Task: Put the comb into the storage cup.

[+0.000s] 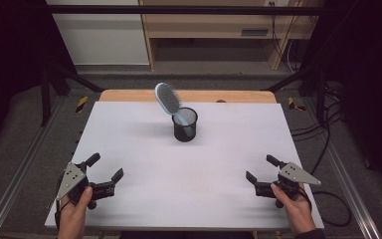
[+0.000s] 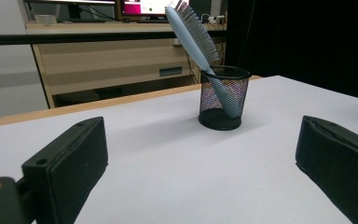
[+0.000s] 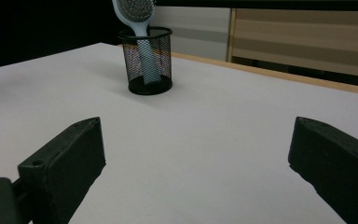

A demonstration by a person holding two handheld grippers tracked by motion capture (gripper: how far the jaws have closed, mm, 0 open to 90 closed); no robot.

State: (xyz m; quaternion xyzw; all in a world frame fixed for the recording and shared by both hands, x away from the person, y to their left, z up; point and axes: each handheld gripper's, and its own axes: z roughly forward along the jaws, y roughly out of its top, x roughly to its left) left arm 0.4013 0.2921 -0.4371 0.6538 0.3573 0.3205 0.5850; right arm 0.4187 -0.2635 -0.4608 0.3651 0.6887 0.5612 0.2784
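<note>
A: Brush (image 1: 168, 98) stands handle-down in the mesh cup (image 1: 184, 125), mid-table toward the far edge, head leaning left.
B: Progress?
A: Nothing grasped yet. Left gripper (image 1: 105, 172) and right gripper (image 1: 262, 168) rest near the front corners, jaws spread, empty.
B: Obstacles?
A: None; bare table (image 1: 144, 149) between.

Black wire-mesh metal cup (image 1: 184, 125) w/ smooth pale-blue plastic hairbrush (image 1: 169, 100). Matt white tabletop (image 1: 139, 144), wood edge behind.

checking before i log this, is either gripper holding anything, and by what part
Nothing is held. The left gripper and right gripper are both open, apart from the hairbrush in the mesh cup.
</note>
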